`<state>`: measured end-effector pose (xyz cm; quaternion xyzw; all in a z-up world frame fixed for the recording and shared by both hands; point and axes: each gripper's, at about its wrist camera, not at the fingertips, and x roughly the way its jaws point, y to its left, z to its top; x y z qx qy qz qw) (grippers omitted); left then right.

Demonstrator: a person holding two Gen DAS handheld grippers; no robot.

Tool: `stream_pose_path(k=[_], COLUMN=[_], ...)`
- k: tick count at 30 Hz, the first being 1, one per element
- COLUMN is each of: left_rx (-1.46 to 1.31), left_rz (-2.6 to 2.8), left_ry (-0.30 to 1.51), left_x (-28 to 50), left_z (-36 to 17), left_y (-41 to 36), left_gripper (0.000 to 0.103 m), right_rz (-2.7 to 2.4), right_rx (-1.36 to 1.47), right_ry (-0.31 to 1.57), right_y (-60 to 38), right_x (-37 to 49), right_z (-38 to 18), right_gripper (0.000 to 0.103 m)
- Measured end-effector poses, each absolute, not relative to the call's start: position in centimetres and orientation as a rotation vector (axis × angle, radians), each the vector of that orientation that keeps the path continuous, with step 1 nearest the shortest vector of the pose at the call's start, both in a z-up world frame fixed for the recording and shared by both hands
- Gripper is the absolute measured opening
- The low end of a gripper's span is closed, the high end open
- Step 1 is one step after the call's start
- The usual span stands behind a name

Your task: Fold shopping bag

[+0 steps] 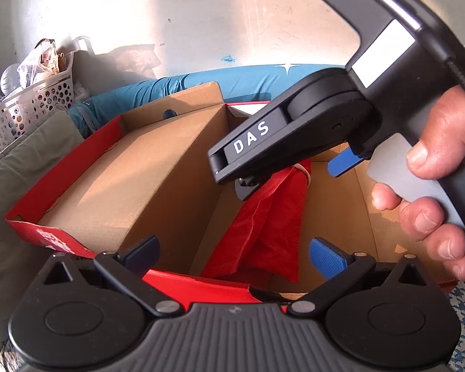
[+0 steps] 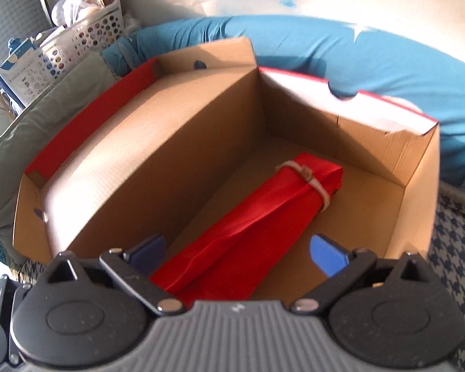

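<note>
Box open above — tall cardboard walls flank the red bag.

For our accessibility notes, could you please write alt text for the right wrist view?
A rolled red shopping bag, bound near its far end by a pale band, lies on the floor of an open cardboard box. The right gripper hangs above its near end, jaws open and empty. Behind the box are a blue sheet and a white basket.
</note>
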<state>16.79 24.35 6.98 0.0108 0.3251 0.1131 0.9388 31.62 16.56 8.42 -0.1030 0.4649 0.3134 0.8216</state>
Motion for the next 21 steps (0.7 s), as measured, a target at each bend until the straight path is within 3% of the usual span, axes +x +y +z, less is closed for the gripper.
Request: stream_pose_path(k=[14,18,19,21], left_rx=[0.054,0.050,0.045,0.036], left_rz=[0.223,0.212,0.210,0.207], left_ry=[0.670,0.667,0.665,0.663], left_x=[16.5,16.5,16.5,16.4], left_z=[6.8,6.8,6.9,6.9], left_y=[24.0,23.8,23.8,23.8], left_gripper=[0.103,0.103,0.103,0.103], right_rz=[0.697,0.682,0.695,0.717], right_rx=[-0.125,-0.080,-0.059,-0.047], right_ry=[1.260,1.326,1.324,1.321], right_y=[18.0,18.1,18.2,18.6], right_x=[36.3,37.2,37.2,37.0], right_z=[4.9,4.0,3.7,3.4], right_gripper=[0.101,0.097,0.094,0.076])
